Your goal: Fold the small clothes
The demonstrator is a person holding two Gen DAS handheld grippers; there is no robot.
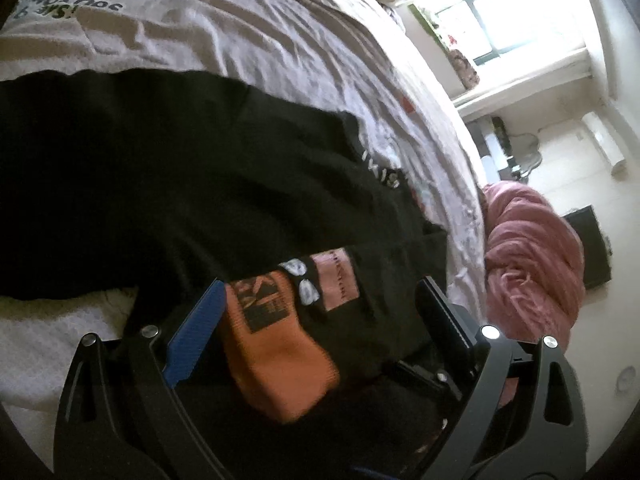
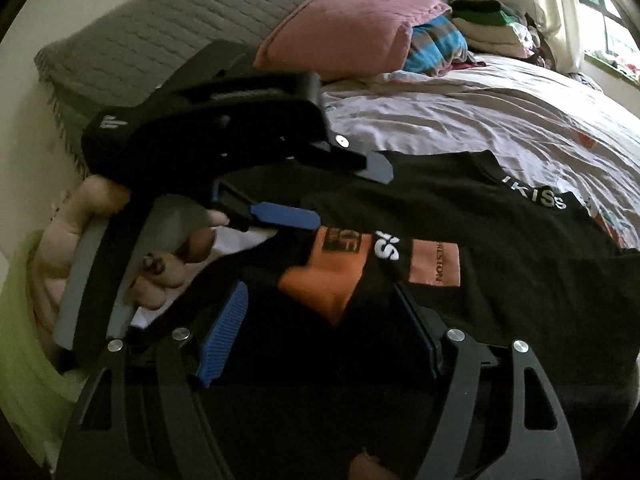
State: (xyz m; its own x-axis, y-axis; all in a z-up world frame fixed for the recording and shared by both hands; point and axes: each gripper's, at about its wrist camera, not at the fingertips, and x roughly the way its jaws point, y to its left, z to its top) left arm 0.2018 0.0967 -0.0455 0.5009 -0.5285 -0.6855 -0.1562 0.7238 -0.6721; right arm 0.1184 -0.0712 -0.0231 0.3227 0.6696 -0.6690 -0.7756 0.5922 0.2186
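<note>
A black T-shirt (image 1: 180,184) with orange and pink patches and white lettering lies on the bed; it also shows in the right wrist view (image 2: 500,248). My left gripper (image 1: 320,312) is open, its jaws wide on either side of the shirt's orange patch (image 1: 276,360). It shows in the right wrist view (image 2: 320,196) over the shirt's left part, held by a hand. My right gripper (image 2: 324,316) is open, with the shirt's bunched near edge lying between its blue fingers (image 2: 224,332).
The bed has a wrinkled pale printed sheet (image 1: 256,40), also in the right wrist view (image 2: 460,112). A pink pillow (image 2: 352,28), a grey headboard (image 2: 160,28) and piled clothes (image 2: 488,24) sit at its head. A pink blanket heap (image 1: 532,264) lies beside the bed.
</note>
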